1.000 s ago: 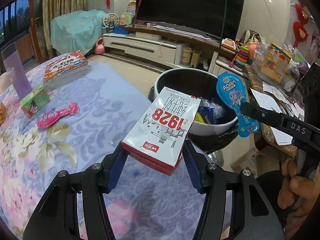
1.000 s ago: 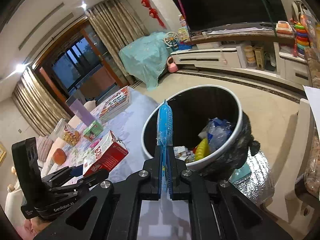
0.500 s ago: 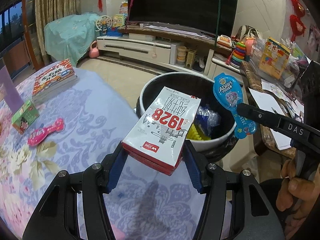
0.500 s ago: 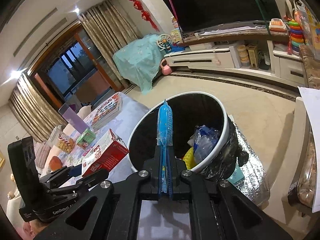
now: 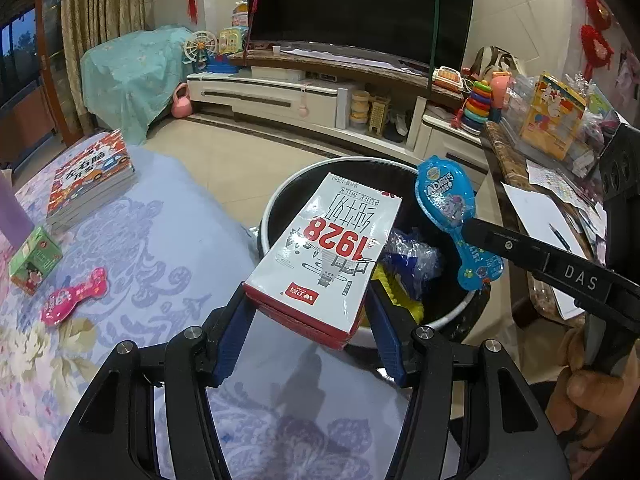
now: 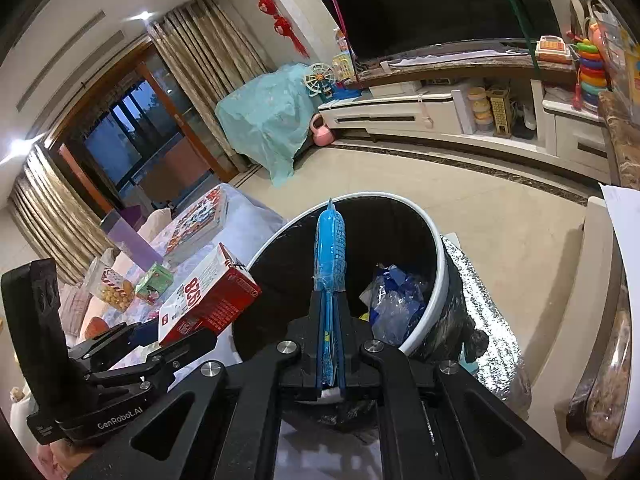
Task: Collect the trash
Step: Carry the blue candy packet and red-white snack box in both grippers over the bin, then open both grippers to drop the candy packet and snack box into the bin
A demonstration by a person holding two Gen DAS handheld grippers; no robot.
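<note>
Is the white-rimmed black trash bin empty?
No. The bin already holds crumpled blue plastic wrappers and something yellow.

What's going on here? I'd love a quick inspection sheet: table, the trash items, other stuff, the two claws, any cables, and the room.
Surface: table under a lilac floral tablecloth.
Job's things: red-and-white "1928" milk carton and blue plastic snack packet, both held above the round white-rimmed, black-lined trash bin, which already holds crumpled wrappers.
Clutter: pink bone-shaped packet, small green carton, stack of picture books.
Grippers: left gripper clamps the carton; right gripper pinches the blue packet.
Cables: nothing seen on the grippers.
Surroundings: dark television, white cabinet with toys, teal-draped furniture.
</note>
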